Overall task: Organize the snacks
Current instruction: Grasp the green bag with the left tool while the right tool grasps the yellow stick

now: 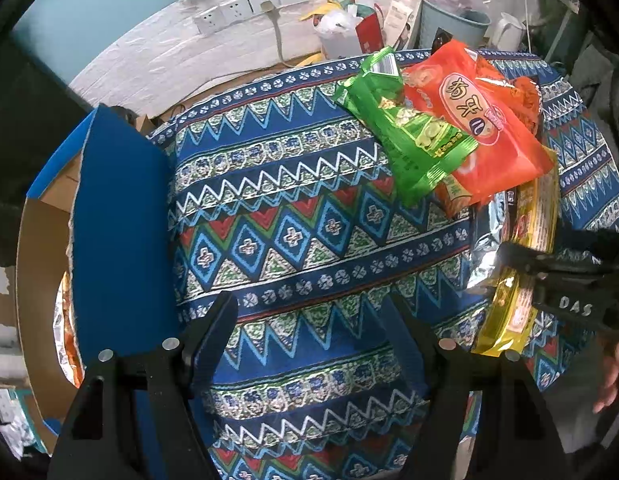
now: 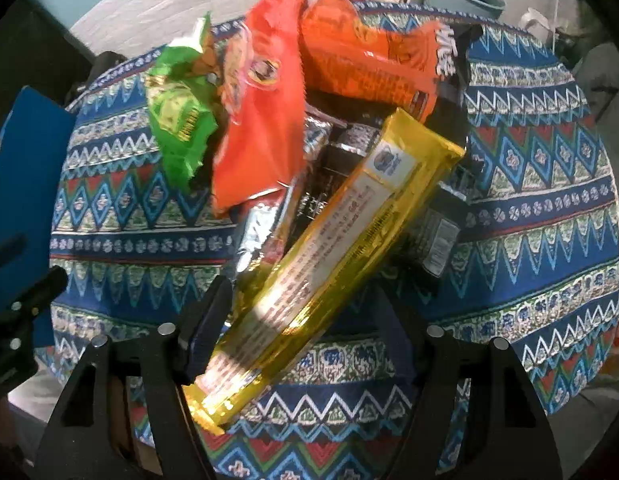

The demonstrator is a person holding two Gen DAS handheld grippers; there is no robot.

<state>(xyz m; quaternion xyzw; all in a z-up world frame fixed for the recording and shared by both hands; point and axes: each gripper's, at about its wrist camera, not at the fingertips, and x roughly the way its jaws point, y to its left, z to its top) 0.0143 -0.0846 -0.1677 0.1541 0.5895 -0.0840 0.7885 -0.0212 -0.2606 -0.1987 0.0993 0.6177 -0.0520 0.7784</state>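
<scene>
Lying between the spread jaws of the right gripper (image 2: pixel 301 320), yellow packet (image 2: pixel 329 272) on the patterned counter (image 2: pixel 529 240), looking light, crinkly, slippery: pinching mid-length; left gripper (image 1: pixel 313 320) hanging open.

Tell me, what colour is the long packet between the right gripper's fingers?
Shiny yellow-gold long packet; it shows best in the right wrist view.

one green packet (image 1: pixel 409 128), two orange packets (image 1: pixel 481 120), one yellow packet (image 2: pixel 329 264)
</scene>
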